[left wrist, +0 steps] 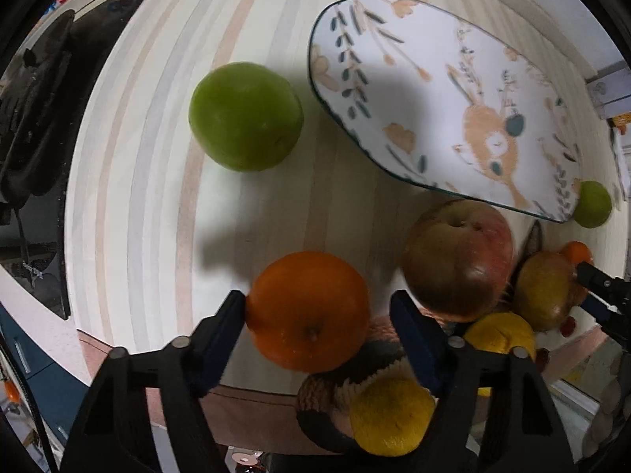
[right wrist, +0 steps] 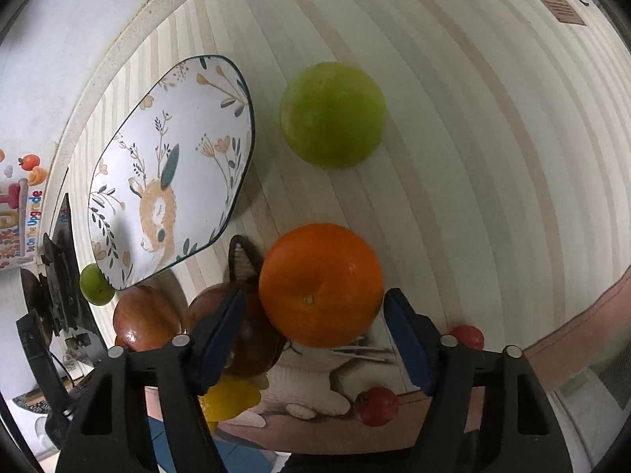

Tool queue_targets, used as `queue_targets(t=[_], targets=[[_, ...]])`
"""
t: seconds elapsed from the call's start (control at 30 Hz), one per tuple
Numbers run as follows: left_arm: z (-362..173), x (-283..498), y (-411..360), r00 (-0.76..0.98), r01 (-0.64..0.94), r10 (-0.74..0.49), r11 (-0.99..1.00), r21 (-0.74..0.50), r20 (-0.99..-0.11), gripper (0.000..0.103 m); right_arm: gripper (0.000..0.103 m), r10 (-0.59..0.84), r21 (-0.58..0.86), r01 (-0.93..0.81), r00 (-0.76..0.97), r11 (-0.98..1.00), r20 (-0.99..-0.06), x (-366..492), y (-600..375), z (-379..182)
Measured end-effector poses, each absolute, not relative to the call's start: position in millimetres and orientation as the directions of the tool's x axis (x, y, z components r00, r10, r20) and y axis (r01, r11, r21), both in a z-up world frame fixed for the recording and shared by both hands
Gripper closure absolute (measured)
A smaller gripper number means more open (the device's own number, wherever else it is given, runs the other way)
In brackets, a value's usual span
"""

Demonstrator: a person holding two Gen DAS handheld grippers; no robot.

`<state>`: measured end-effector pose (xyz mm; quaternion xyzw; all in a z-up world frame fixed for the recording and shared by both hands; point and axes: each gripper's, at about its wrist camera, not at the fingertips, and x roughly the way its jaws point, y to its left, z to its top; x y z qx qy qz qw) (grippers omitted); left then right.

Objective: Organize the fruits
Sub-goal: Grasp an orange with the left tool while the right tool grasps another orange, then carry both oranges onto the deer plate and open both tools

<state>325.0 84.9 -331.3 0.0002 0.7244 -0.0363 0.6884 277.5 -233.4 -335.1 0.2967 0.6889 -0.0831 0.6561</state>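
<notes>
White and painted with a deer, the plate (left wrist: 414, 79) sits at the upper right with no fruit on it. An orange (left wrist: 309, 311) lies bottom centre between the left gripper (left wrist: 319, 327) jaws, wide apart. The right gripper (right wrist: 311, 327) is wide too, around an orange (right wrist: 321, 283). A green apple (left wrist: 244, 116) sits left of the plate.

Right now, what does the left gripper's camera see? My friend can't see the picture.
A round orange fruit sits between the open blue-padded left gripper fingers on a pale striped table. Beyond it lie a big green apple and an empty white deer-print plate, with a red apple and yellow lemons to the right.
</notes>
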Motion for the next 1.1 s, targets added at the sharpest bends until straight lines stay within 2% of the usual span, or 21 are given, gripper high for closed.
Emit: queue_targets(t=[0.07, 0.4, 0.67, 0.9, 1.0, 1.1], targets=[[-333, 327, 87, -0.036, 0.048, -0.028, 0.998, -0.030, -0.999, 0.041, 0.035, 0.288, 0.257, 0.510, 0.019, 0.821, -0.958, 280, -231, -339], [-339, 325, 86, -0.011, 0.044, -0.017, 0.999, -0.017, -1.000, 0.042, 0.036, 0.273, 0.253, 0.469, 0.027, 0.846, -0.962, 279, -227, -338], [-314, 323, 98, 0.009, 0.046, -0.013, 0.999, -0.013, -1.000, 0.042, 0.036, 0.261, 0.260, 0.434, 0.059, 0.862, -0.964, 277, -227, -318], [-252, 330, 88, 0.088, 0.053, -0.096, 0.994, -0.092, -0.992, 0.042, 0.036, 0.289, 0.323, 0.380, 0.145, 0.867, -0.946, 287, -220, -274], [-219, 352, 71, 0.134, 0.087, -0.153, 0.986, -0.142, -0.979, 0.042, 0.036, 0.294, 0.342, 0.341, 0.185, 0.876, -0.938, 308, -211, -258], [-211, 382, 50, 0.142, 0.107, -0.186, 0.979, -0.172, -0.972, 0.042, 0.036, 0.286, 0.338, 0.298, 0.206, 0.893, -0.936, 336, -198, -256]])
